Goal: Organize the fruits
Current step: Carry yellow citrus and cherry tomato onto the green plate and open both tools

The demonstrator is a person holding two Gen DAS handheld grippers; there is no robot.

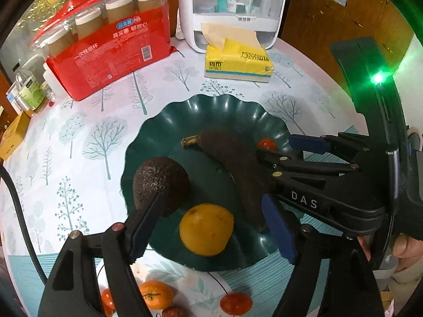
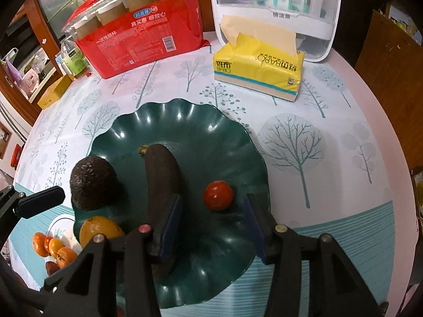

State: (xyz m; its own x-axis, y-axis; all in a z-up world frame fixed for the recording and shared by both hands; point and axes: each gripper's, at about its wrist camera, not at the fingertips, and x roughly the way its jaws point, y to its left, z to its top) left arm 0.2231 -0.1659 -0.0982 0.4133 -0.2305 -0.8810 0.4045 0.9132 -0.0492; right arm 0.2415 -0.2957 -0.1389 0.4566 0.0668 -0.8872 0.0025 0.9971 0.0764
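A dark green wavy plate holds a dark avocado, a browned banana, an orange and a cherry tomato. My left gripper is open; the orange lies between its blue pads, apart from both. My right gripper is open too. The tomato rests on the plate just ahead of its fingertips, untouched. The banana lies along its left pad.
Several tangerines and a small red fruit lie on the tree-print tablecloth near the front edge. At the back stand a red pack of paper cups, a yellow tissue pack and a white storage box.
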